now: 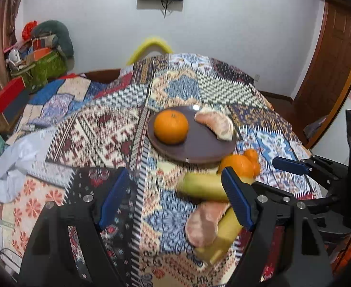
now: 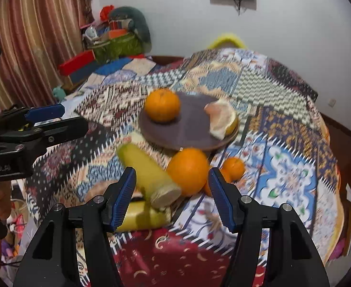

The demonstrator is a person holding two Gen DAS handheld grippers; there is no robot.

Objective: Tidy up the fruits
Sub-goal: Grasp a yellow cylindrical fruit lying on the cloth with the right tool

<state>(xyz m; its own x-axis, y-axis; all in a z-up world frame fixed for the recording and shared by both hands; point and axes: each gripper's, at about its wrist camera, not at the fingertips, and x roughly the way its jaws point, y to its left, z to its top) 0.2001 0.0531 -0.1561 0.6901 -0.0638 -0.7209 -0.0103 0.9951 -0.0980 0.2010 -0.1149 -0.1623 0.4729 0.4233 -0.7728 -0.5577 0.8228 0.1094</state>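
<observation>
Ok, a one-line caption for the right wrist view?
Open right gripper above two bananas and an orange, plate beyond.

Motion blur smears both views, so the patterned tablecloth (image 1: 180,88) and the skins of the loose fruit lose their fine detail. In the left wrist view the left gripper (image 1: 175,198) has a blue finger covering one end of the upper banana (image 1: 201,186) and part of the loose orange (image 1: 237,165), while the peeled segment (image 1: 204,224) hides the middle of the lower banana (image 1: 223,236). In the right wrist view the lower banana (image 2: 139,217) sits partly behind the right gripper (image 2: 173,198) and the upper banana (image 2: 146,169), the small orange pieces (image 2: 233,167) are half hidden by the big orange (image 2: 188,171), and the left gripper (image 2: 43,117) is cut off by the left edge.
</observation>
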